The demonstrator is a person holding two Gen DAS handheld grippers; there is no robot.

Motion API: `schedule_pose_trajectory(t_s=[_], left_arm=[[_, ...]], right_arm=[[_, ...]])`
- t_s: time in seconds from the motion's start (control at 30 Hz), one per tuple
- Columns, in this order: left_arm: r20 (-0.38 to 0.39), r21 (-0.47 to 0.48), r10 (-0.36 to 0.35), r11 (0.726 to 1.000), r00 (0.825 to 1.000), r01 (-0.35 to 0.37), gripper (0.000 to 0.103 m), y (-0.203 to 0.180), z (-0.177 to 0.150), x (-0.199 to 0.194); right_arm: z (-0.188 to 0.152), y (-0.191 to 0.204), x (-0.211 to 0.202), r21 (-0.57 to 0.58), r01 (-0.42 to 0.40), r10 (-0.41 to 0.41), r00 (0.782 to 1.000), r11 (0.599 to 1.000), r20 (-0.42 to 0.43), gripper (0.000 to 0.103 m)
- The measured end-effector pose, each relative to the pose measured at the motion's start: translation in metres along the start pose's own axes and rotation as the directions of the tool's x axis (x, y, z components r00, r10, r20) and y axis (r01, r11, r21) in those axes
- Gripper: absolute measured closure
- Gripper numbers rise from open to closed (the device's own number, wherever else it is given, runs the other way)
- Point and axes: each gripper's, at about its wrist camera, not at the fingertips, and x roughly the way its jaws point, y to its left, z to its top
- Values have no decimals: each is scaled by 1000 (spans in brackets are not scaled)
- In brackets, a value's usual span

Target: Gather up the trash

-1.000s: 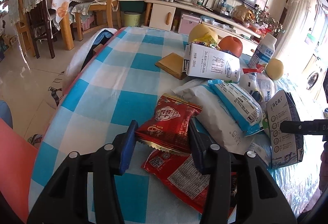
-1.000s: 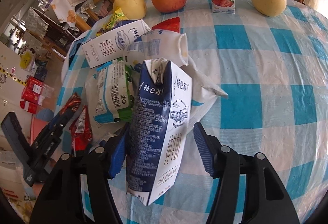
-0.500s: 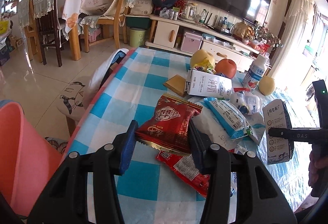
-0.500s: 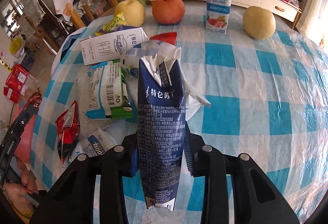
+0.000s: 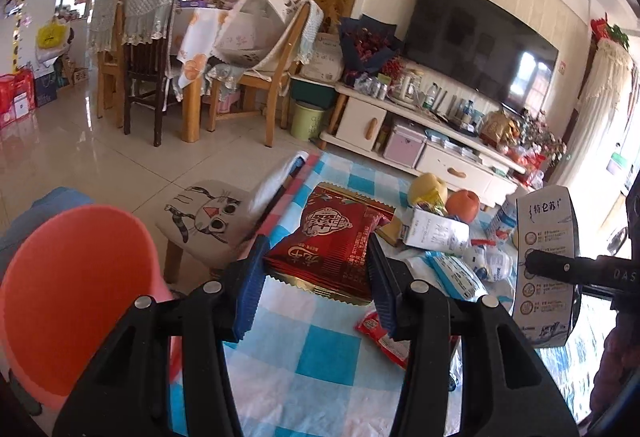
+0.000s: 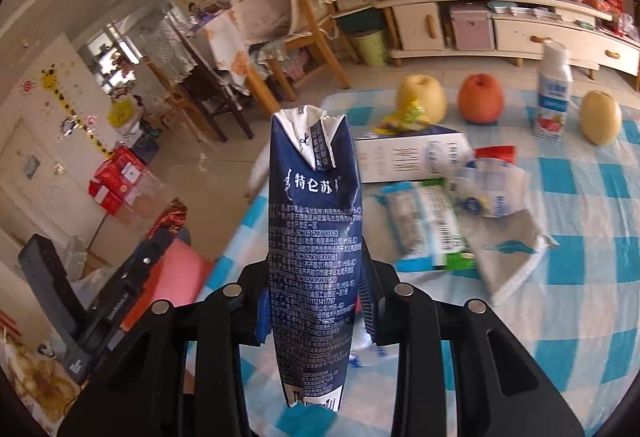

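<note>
Gripping two pieces of trash at once, both tools were clear of the tabletop (image 5: 320, 357). The left gripper (image 5: 316, 277) had its fingers (image 5: 250, 285) partly closed on the lower half of the red snack wrapper (image 5: 332, 241), which sat at the centre of the left wrist frame, tilted above the checked cloth. The right gripper (image 6: 314, 301), whose jaws had just been closing, was pinched on the middle of the dark blue milk carton (image 6: 314, 237), held upright at the centre of the right wrist frame with its torn spout uppermost. The wrapper appeared light, thin and glossy; it was judged likely to crumple and to slip sideways, so a hold across its flat body, away from the serrated seam, was considered safest. The carton appeared opened and dented, therefore probably near empty and light; its walls were judged to buckle under pressure, so a hold at mid-height across the narrow faces suited it, and it was best kept upright in case of residue. An orange bin (image 5: 76, 301) stood at the lower left of the left wrist frame, just beside the tabletop edge, and was judged the likely destination. Further trash remained at the right of both frames: a white carton (image 6: 408, 157) lying flat, a blue-and-green packet (image 6: 428, 225) and a second red wrapper (image 5: 380, 333).
</note>
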Motion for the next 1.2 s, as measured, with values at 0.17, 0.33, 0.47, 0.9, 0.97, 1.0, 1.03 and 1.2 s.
schedule_pose_trajectory(t_s=[0.17, 0.33, 0.47, 0.9, 0.97, 1.0, 1.03, 1.2], left_arm=[[63, -122, 142, 983, 988, -134, 54, 49, 11, -23], [31, -247, 273, 934, 962, -257, 53, 107, 15, -29], [-31, -336, 344, 881, 938, -334, 53, 150, 11, -26], [-186, -390, 405, 806, 895, -446, 39, 211, -10, -1], [-168, -384, 415, 808, 894, -447, 28, 210, -12, -3], [-161, -373, 418, 813, 894, -447, 26, 208, -12, -3], [-155, -357, 424, 818, 892, -451, 22, 204, -12, -3], [-49, -300, 434, 853, 900, -428, 16, 176, -6, -18]], right_arm=[[5, 86, 29, -108, -113, 112, 994, 988, -15, 67], [3, 170, 68, -212, -197, 191, 980, 957, -51, 67], [4, 212, 106, -225, -256, 241, 966, 940, -91, 67], [-22, 240, 162, -220, -232, 193, 964, 948, -183, 32], [-22, 232, 147, -217, -202, 174, 975, 955, -139, 24], [-24, 227, 143, -216, -185, 163, 980, 959, -117, 21], [-25, 221, 137, -219, -164, 147, 985, 962, -93, 18], [-22, 191, 110, -250, -49, 52, 999, 967, 6, 12]])
